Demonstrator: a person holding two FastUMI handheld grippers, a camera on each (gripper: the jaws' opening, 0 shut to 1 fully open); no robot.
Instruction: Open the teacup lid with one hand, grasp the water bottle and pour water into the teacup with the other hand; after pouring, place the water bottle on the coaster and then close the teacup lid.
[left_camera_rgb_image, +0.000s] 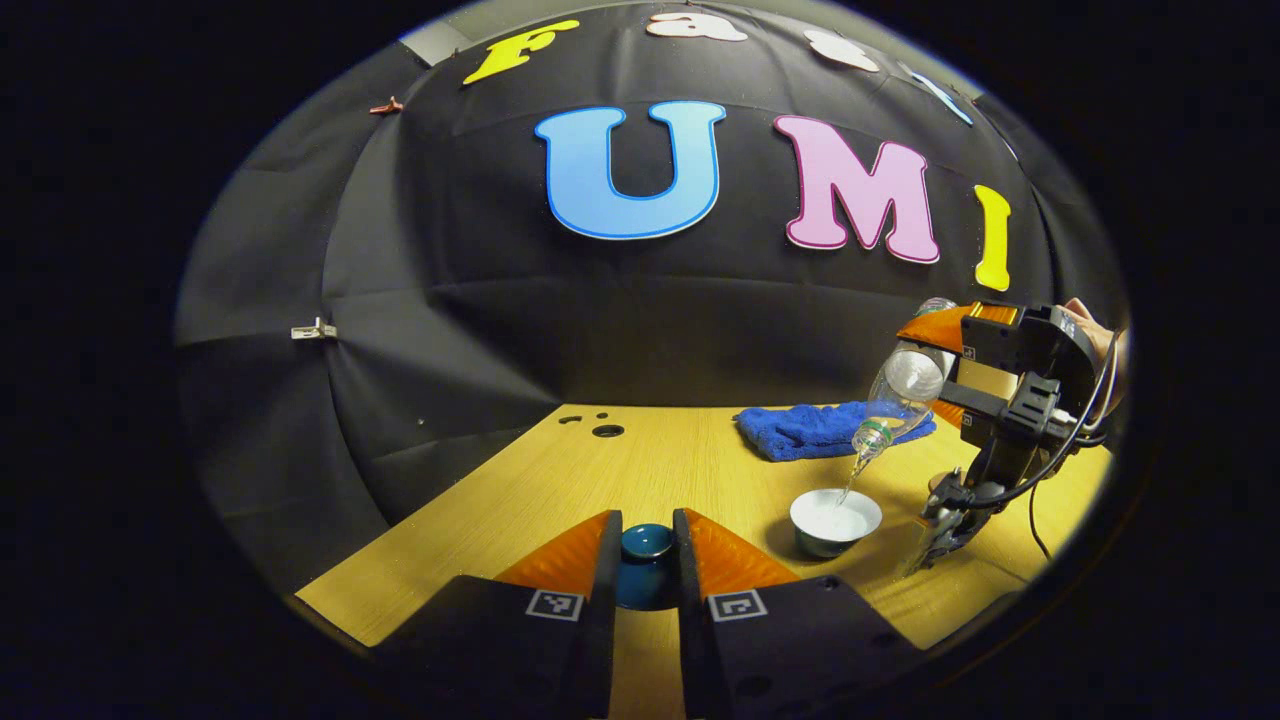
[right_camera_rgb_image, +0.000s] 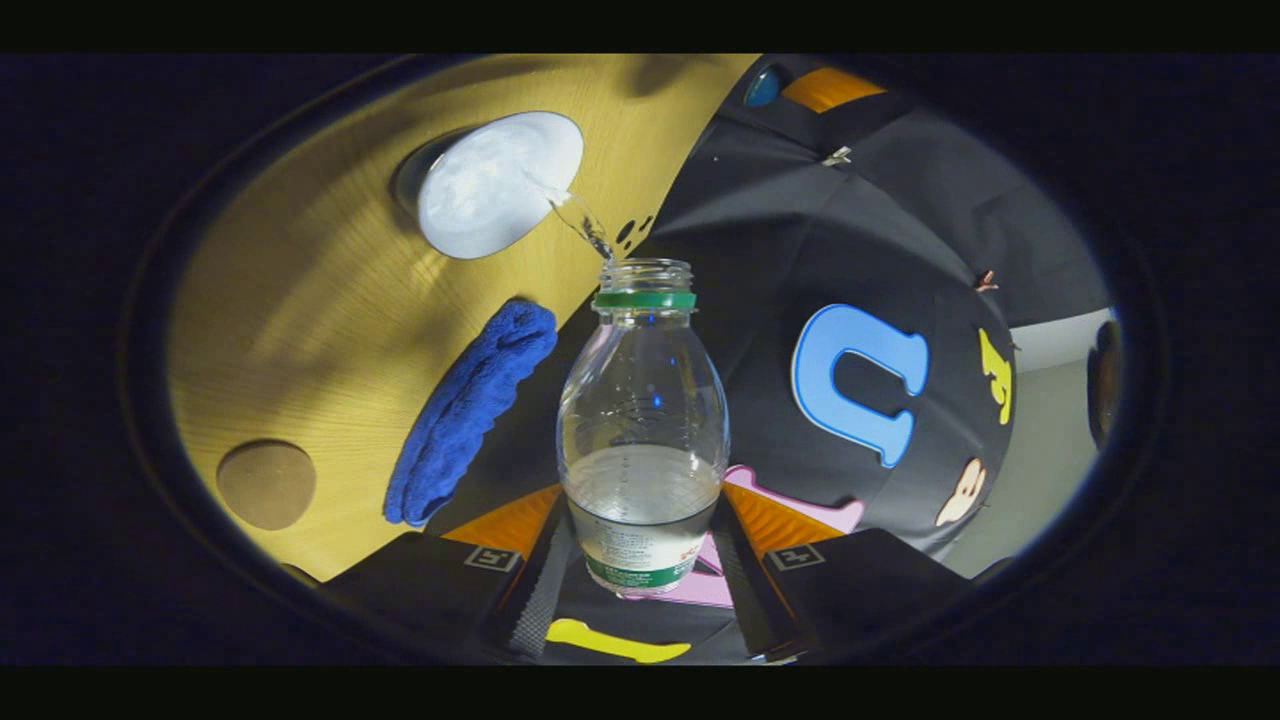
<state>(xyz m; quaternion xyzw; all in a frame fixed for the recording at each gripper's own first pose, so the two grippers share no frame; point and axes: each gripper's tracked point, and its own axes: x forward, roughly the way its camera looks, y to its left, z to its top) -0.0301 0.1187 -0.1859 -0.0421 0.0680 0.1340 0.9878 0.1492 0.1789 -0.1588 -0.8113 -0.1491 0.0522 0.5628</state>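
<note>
- Now the right gripper (right_camera_rgb_image: 645, 560) jaws are pinching the tilted water bottle (right_camera_rgb_image: 642, 440), pouring into the teacup (left_camera_rgb_image: 836, 520).
- Left gripper (left_camera_rgb_image: 646, 560) jaws are pinching the teal lid (left_camera_rgb_image: 646, 545) above the worktop (left_camera_rgb_image: 660, 470).

Left hand-held gripper (left_camera_rgb_image: 645, 560) low, level, clamped; right hand-held gripper (right_camera_rgb_image: 640, 555) raised, tilted, clamped.

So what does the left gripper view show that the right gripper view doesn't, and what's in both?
Left gripper view alone: the left hand-held gripper shut on the dark teal lid.
Right gripper view alone: a round brown coaster on the table.
Both: the tilted water bottle pouring into the open teacup, and the blue cloth.
</note>
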